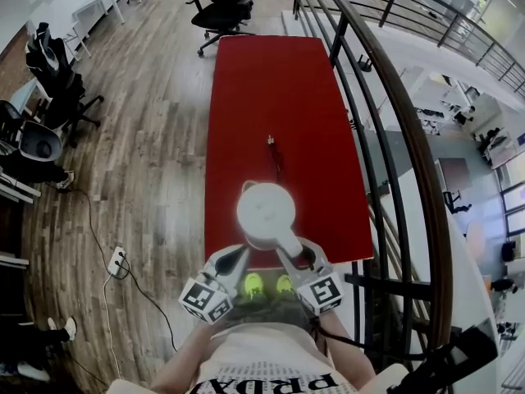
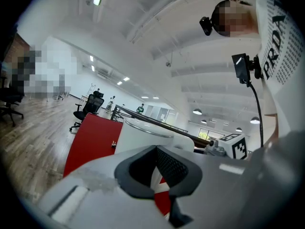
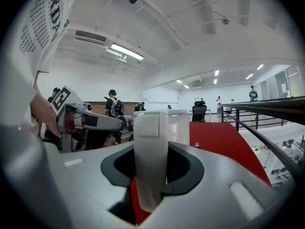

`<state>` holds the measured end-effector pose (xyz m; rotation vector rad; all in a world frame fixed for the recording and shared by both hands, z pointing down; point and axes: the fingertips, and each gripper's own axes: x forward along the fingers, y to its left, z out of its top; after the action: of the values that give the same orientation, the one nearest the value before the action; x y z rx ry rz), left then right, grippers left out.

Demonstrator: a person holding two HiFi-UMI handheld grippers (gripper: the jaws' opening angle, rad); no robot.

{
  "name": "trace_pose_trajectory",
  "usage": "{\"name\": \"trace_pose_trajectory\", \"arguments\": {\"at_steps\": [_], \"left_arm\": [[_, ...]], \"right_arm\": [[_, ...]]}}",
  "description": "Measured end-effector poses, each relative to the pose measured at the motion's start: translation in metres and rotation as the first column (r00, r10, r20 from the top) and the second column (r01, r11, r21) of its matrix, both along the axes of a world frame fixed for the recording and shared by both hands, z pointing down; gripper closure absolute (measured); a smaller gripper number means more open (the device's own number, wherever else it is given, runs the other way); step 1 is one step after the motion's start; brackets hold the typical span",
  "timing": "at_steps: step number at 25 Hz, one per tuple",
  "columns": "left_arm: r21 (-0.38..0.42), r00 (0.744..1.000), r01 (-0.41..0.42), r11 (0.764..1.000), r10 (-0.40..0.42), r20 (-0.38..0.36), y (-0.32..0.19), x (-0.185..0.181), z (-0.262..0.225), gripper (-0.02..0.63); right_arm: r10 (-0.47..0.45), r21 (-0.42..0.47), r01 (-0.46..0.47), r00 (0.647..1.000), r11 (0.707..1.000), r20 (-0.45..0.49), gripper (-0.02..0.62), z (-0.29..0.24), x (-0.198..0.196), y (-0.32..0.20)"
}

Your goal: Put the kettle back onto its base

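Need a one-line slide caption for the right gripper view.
Right gripper clamped on the white kettle handle, red table stretching ahead, left gripper alongside.

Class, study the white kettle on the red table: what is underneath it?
Around the white kettle only the red table shows. Whatever sits directly beneath it, whether its base or bare tabletop, cannot be seen: the kettle's own body covers that spot from above, and neither gripper view shows its underside.
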<state>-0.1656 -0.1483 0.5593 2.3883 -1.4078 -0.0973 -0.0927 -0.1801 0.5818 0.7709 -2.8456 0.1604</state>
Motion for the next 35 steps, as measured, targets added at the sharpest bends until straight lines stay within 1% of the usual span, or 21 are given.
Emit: {"name": "trace_pose_trajectory", "arguments": {"at_steps": [3,5,11,13,15,17,19,21,26,28,30,32,35], "left_arm": [[0.0,1.0,-0.007,1.0,0.007,-0.003,0.0,0.0,0.001,0.614],[0.0,1.0,-0.012,1.0,0.012,-0.004,0.0,0.001,0.001,0.614],[-0.006,1.0,-0.015,1.0,0.015,-0.006,0.002,0.002,0.005,0.614],[-0.007,1.0,-0.01,1.0,0.01,-0.007,0.003,0.003,0.006,0.614],[-0.008,1.0,-0.003,1.0,0.003,-0.007,0.003,0.003,0.006,0.614],[-0.011,1.0,0.003,1.0,-0.003,-0.011,0.004,0.004,0.006,0.614],[-0.011,1.0,0.0,1.0,0.0,-0.017,0.005,0.004,0.007,0.614],[-0.009,1.0,-0.001,1.0,0.001,-0.019,0.004,0.003,0.005,0.614],[-0.005,1.0,-0.003,1.0,0.003,-0.016,0.002,0.003,0.003,0.614],[-0.009,1.0,0.0,1.0,0.0,-0.023,0.003,0.002,0.003,0.614],[-0.011,1.0,0.0,1.0,0.0,-0.026,0.003,-0.001,0.003,0.614],[-0.009,1.0,-0.003,1.0,0.003,-0.026,0.003,-0.003,0.002,0.614],[-0.008,0.999,0.0,1.0,-0.001,-0.032,0.002,-0.005,0.0,0.614]], "right_arm": [[-0.079,0.023,0.079,0.997,0.997,0.009,0.472,0.0,0.003,-0.004],[-0.114,0.035,0.113,0.993,0.993,0.014,0.472,-0.002,0.005,-0.005],[-0.157,0.04,0.155,0.986,0.987,0.053,0.474,-0.006,0.005,-0.014],[-0.142,0.013,0.141,0.988,0.99,0.066,0.474,-0.007,0.005,-0.017],[-0.107,-0.021,0.108,0.992,0.994,0.073,0.474,-0.008,0.004,-0.02],[-0.066,-0.036,0.069,0.995,0.997,0.076,0.474,-0.009,0.001,-0.02],[-0.032,-0.035,0.035,0.996,0.999,0.083,0.476,-0.013,-0.005,-0.019],[-0.018,-0.029,0.02,0.996,0.999,0.089,0.476,-0.017,-0.013,-0.02],[-0.039,-0.004,0.039,0.997,0.999,0.062,0.476,-0.019,-0.026,-0.028],[-0.053,0.019,0.052,0.998,0.998,0.038,0.476,-0.018,-0.025,-0.028],[-0.048,0.03,0.047,0.998,0.998,0.026,0.476,-0.017,-0.022,-0.025],[-0.025,0.027,0.024,0.999,0.999,0.029,0.474,-0.016,-0.016,-0.022],[0.023,-0.001,-0.023,0.999,1.0,0.038,0.474,-0.015,-0.007,-0.018]]}}
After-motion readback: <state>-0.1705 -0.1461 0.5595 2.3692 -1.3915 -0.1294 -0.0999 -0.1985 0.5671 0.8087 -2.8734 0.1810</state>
